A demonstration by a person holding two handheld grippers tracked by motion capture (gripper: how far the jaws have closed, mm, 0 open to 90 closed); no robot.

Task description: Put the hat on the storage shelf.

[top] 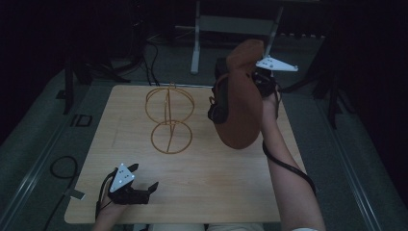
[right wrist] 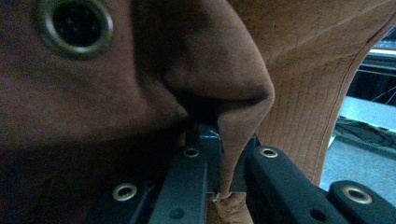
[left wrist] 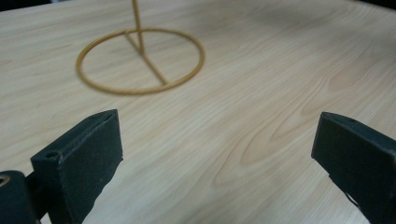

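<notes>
A gold wire stand point(top: 169, 118) sits on the pale wooden table point(top: 202, 183), ahead of the fingers point(top: 153, 186) of the left gripper point(top: 146, 175) and well apart from them. Its flat base ring point(left wrist: 140, 60) lies on the wood with 1 bar across it and 1 thin stem rising from the middle. Upright rings top the stem. Bare wood grain shows between the 2 fingers. Beyond the table stands a grey metal frame point(top: 234, 24). A black cable loop point(top: 62, 168) lies on the floor, off to the fingers' left.
</notes>
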